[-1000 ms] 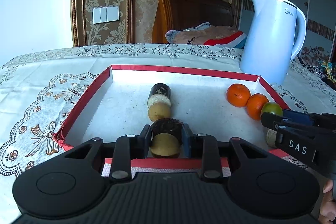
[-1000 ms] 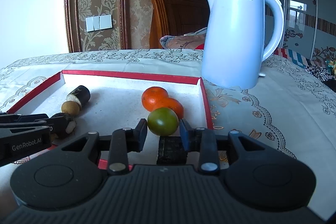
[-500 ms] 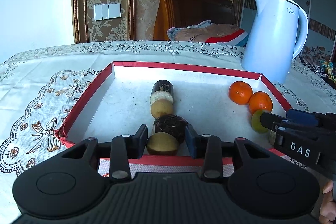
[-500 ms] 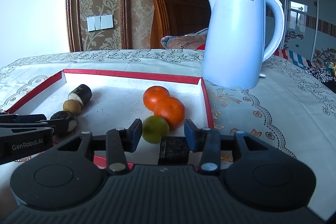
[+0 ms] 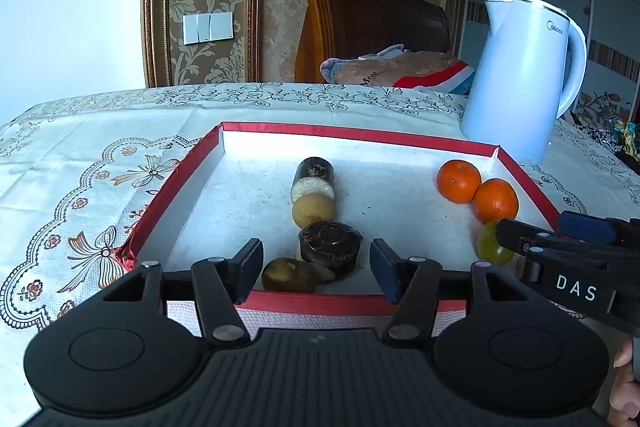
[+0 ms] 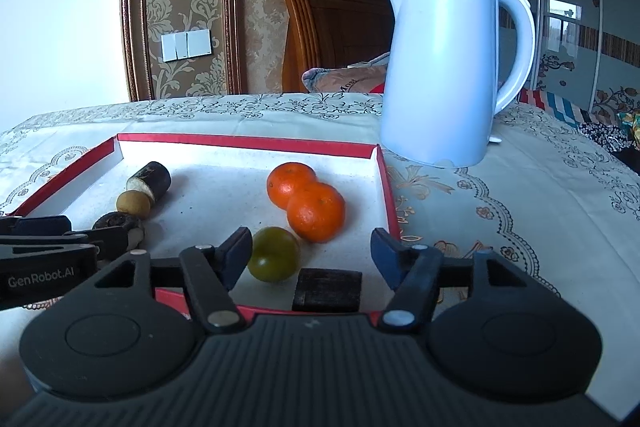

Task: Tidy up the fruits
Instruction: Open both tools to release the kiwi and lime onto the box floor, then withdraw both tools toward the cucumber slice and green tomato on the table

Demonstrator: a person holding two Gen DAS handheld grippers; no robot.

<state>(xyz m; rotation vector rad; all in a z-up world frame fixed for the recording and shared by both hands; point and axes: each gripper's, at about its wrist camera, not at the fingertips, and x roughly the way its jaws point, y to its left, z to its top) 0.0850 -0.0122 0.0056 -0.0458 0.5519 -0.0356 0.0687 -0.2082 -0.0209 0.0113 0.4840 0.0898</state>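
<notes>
Release | both jaws just spread, left gripper (image 5: 316,269) off brown fruit (image 5: 294,275), right gripper (image 6: 312,253) off green fruit (image 6: 274,254) | I'd back straight out, nudging nothing in red tray (image 5: 360,138).

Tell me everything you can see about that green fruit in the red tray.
The green fruit is small, round and smooth, olive-green with a shiny skin and a dark dimple low on its near side. It sits on the tray's white floor near the front edge, in front of the two oranges; whether it touches the nearer one is unclear. It lies between the right gripper's open fingers, beside the left one, unheld.
</notes>
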